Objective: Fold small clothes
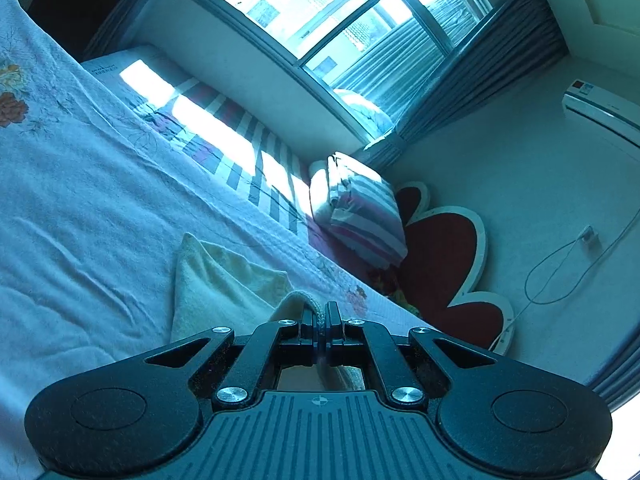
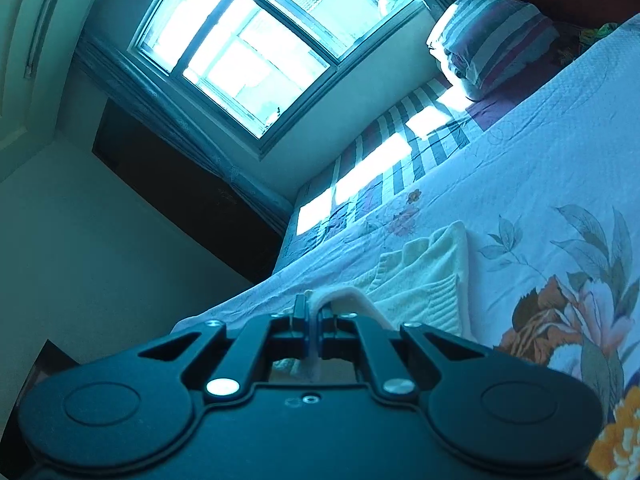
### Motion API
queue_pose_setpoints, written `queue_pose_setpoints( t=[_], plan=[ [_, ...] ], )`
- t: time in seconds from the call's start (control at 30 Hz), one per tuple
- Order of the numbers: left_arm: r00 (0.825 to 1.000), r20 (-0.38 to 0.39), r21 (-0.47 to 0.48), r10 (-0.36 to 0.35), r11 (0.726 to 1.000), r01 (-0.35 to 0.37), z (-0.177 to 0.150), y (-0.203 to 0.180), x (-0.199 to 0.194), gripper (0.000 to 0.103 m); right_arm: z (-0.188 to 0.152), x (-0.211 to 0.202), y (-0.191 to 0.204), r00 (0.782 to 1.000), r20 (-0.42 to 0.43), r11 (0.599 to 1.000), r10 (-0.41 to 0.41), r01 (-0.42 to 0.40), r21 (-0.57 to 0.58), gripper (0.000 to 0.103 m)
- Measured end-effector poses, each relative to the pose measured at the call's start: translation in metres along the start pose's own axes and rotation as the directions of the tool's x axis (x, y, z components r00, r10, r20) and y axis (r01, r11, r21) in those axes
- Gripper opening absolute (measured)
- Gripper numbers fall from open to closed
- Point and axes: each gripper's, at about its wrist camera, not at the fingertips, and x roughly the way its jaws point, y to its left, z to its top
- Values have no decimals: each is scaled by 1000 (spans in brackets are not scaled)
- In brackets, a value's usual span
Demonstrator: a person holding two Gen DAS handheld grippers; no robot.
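Left gripper (image 1: 320, 316): jaws pinched nearly together on a ribbed cream edge of the knit sweater (image 1: 224, 280), fabric looping up over the fingertips and running down between them. Right gripper (image 2: 313, 312): same, jaws closed on a thin cream hem that arcs over the tips.

The sweater (image 2: 420, 276) is small, cream, knitted, with ribbed cuff bands visible in the right wrist view. The rest of it lies on the bed just ahead of each gripper. In the left wrist view it rises to a folded peak, so the held part is lifted off the bedspread (image 1: 80, 184); can't tell how much of the garment is off the surface.

The bedspread is pale with a floral print, wrinkled, with big orange and pink flowers (image 2: 560, 312) beside the sweater on the right view. A striped sheet (image 1: 240, 152) with sun patches runs along the far side of the bed under the window (image 1: 320, 16). A striped pillow (image 1: 360, 208) stands against a red flower-shaped headboard (image 1: 452, 264). A wall AC unit (image 1: 600, 112) and a white cable (image 1: 560, 272) show on the wall in the left view.
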Motion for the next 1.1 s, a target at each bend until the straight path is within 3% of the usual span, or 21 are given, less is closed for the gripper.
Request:
queue_pose_setpoints(
  t=[0.27, 0.4, 0.67, 0.83, 0.97, 1.03, 1.1],
  plan=[
    [986, -116, -80, 116, 989, -126, 21, 46, 115, 3, 29, 101, -86, 996, -82, 986, -30, 43, 159, 5],
    [981, -149, -109, 127, 984, -144, 19, 58, 147, 3, 26, 129, -119, 994, -106, 965, -40, 66, 255, 5],
    [986, -139, -152, 97, 981, -118, 26, 65, 176, 3, 28, 144, -150, 998, -61, 931, 3, 20, 365, 13],
    [996, -72, -198, 59, 977, -72, 28, 69, 172, 4, 38, 140, -147, 999, -48, 953, -14, 28, 301, 18],
    [993, -27, -96, 118, 988, -120, 39, 68, 160, 4, 47, 132, -137, 999, -32, 975, -43, 48, 216, 25],
    [987, -39, 47, 159, 987, -157, 45, 58, 162, 4, 50, 129, -131, 998, -22, 985, -59, 62, 161, 36],
    [979, -70, 198, 191, 965, -174, 49, 46, 169, 4, 54, 133, -121, 996, -42, 994, -81, 84, 74, 36]
  ],
)
